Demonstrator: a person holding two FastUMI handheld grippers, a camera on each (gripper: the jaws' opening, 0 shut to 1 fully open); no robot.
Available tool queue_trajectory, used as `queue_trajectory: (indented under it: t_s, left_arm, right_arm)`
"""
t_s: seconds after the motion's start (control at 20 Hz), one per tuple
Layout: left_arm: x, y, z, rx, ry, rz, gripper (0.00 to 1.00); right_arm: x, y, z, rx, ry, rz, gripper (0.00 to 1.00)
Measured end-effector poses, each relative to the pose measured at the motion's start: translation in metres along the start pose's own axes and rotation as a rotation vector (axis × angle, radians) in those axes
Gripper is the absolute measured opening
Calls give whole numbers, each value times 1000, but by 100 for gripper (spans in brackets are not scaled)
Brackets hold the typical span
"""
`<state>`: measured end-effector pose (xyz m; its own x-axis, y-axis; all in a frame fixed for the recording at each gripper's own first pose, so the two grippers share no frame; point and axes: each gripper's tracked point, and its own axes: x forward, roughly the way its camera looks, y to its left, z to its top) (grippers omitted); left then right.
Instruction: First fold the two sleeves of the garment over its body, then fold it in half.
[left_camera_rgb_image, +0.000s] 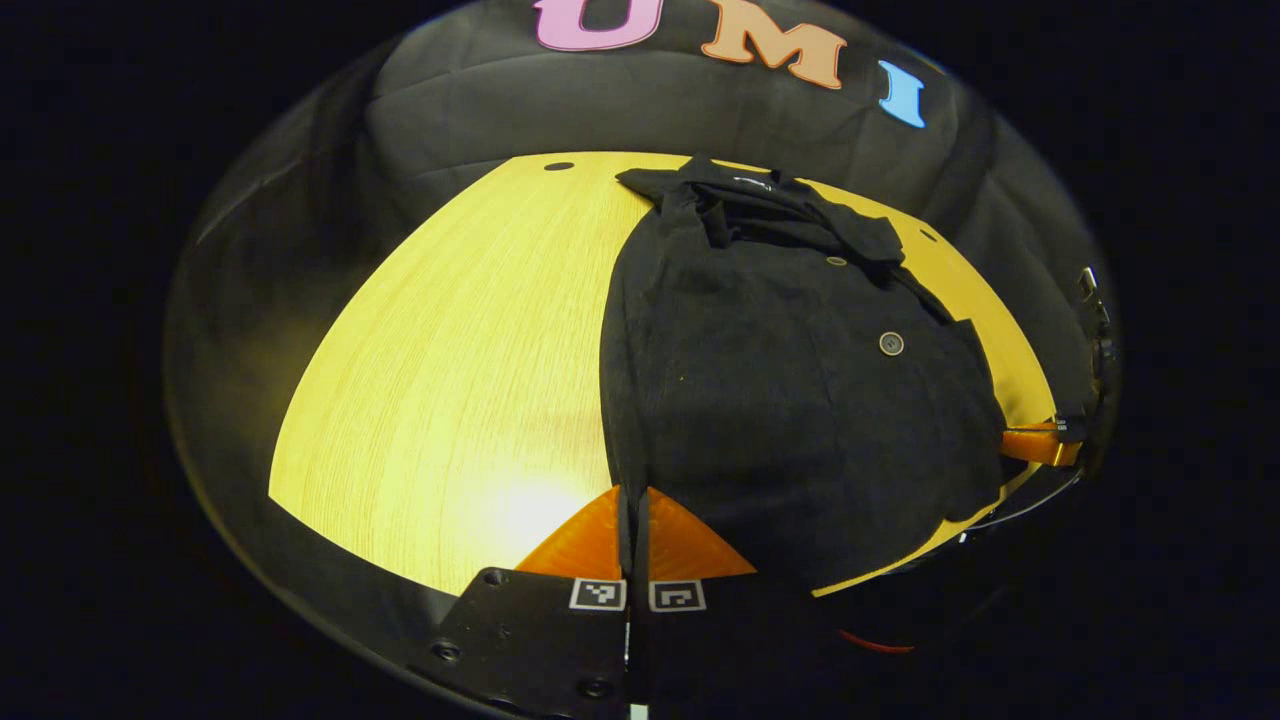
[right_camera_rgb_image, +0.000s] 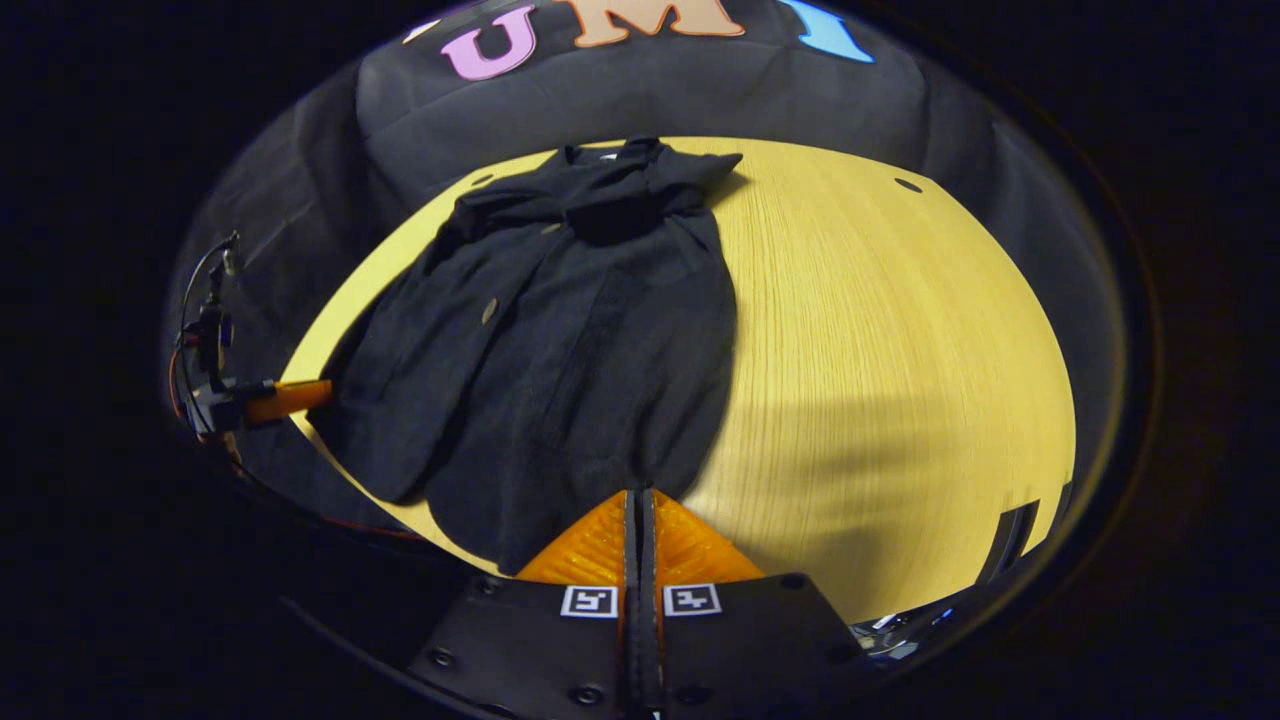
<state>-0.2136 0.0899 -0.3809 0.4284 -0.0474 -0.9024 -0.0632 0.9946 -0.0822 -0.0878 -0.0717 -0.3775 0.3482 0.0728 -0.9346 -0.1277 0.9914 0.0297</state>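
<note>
Garment: a dark shirt (left_camera_rgb_image: 790, 400) lies flat on the table (left_camera_rgb_image: 450, 380), collar (left_camera_rgb_image: 770, 205) toward the booth wall, hem toward the grippers.
Sleeves: both look already folded over the body, since the outline is a narrow column with no sleeve spread on the wood; I judge the halving fold is the step in hand.
Left gripper (left_camera_rgb_image: 634, 500): fingers clenched together at the hem's near corner, with a thin dark strip between them that looks like the shirt's edge, so it seems to pinch the cloth.
Right gripper (right_camera_rgb_image: 640, 500): fingers likewise closed tight at the other hem corner, cloth reaching up to the tips; whether fabric sits between them I cannot tell for sure.
Why held so: 1 gripper at each hem corner lets the hem be lifted evenly and carried toward the collar, keeping the fold square.
Left gripper view adds: 1 button (left_camera_rgb_image: 891, 343) plainly on the front, bare wood to the shirt's side, and the right gripper at the far hem corner by the table edge.
Right gripper view adds: the left gripper and its cabling off the table edge, a wide bare stretch of wood with shadow across it, and a hole (right_camera_rgb_image: 908, 185) in the tabletop.
</note>
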Motion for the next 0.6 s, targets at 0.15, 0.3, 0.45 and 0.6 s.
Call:
queue_trajectory:
  t_s: [0.15, 0.3, 0.45, 0.6]
  left_arm:
    - [-7, 0, 11, -39, -37, -11, 0]
    - [-21, -3, 37, -44, -91, -36, 0]
    - [-35, -6, 64, -38, -146, -58, 0]
    - [-40, -11, 88, -41, -183, -83, 0]
  right_arm:
    - [-8, 3, 19, 24, -46, 22, 3]
    - [-20, 7, 46, 45, -125, 36, 3]
    - [-38, 10, 73, 49, -198, 45, 2]
    - [-54, 17, 102, 38, -286, 52, 3]
